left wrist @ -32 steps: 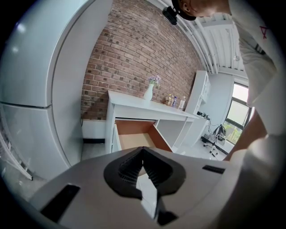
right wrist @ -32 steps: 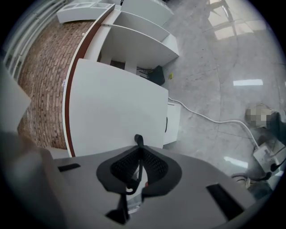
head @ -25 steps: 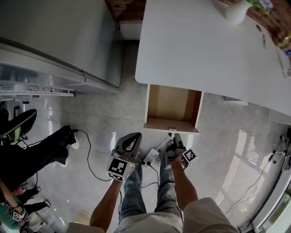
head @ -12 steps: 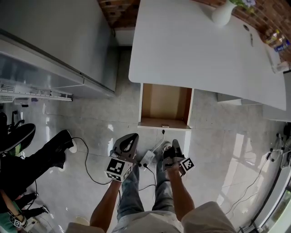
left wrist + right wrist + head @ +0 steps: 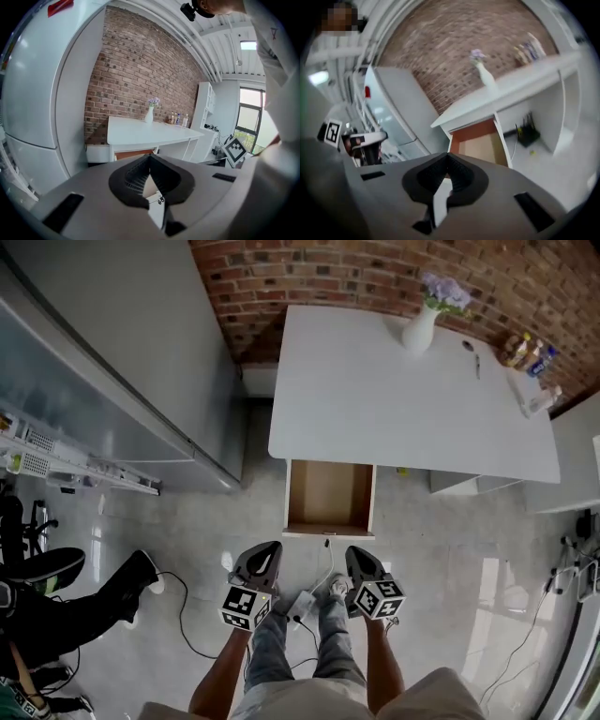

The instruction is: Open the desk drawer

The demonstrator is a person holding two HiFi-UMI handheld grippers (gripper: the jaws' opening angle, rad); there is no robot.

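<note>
The white desk (image 5: 403,399) stands against a brick wall, and its wooden drawer (image 5: 328,491) is pulled out over the floor with nothing in it. The drawer also shows in the left gripper view (image 5: 134,153) and the right gripper view (image 5: 480,143). My left gripper (image 5: 267,549) and right gripper (image 5: 355,553) hang side by side in front of the drawer's front panel, apart from it. Both point toward the desk. Each is shut with nothing between its jaws, as their own views show: left gripper (image 5: 150,157), right gripper (image 5: 448,155).
A tall grey cabinet (image 5: 122,352) flanks the desk on the left. A white vase (image 5: 419,329) and bottles (image 5: 525,351) sit on the desktop. A power strip (image 5: 302,604) and cables lie on the floor by my feet. Another person's legs (image 5: 84,606) are at the left.
Both grippers have risen and drawn back from the drawer's front; the right one has rolled over. The view has pulled back from the desk. The drawer stays open.
</note>
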